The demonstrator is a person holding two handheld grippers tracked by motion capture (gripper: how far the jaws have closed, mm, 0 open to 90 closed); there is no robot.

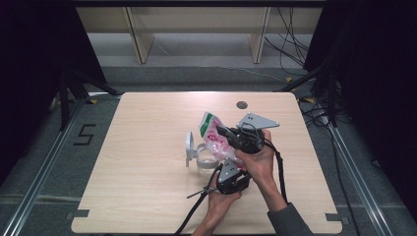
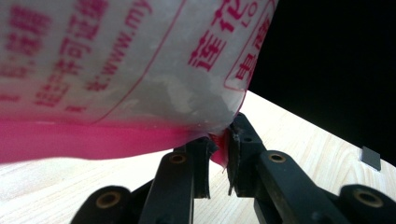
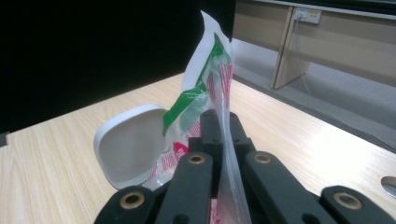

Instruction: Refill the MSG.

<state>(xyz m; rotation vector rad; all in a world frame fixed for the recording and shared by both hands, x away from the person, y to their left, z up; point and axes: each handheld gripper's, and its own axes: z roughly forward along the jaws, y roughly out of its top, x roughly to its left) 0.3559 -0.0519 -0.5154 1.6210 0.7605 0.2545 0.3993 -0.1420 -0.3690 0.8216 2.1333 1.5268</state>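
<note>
The translucent plastic pouch with red print and a green stripe point(image 1: 216, 138) is lifted and tilted above the clear round jar with its white hinged lid open point(image 1: 200, 158). By the look of it, pouring is under way or about to start. The right gripper point(image 1: 227, 132) is clamped on the pouch's upper part and the left gripper point(image 1: 227, 172) pinches its lower pink corner, just beside the jar

One plastic bag point(image 1: 214, 136) printed in red and green, one clear container point(image 1: 205, 160) with one white lid point(image 1: 189, 147), on one wooden table point(image 1: 142, 162). Two handheld grippers, the left gripper point(image 1: 227, 173) and the right gripper point(image 1: 227, 132), work there.
</note>
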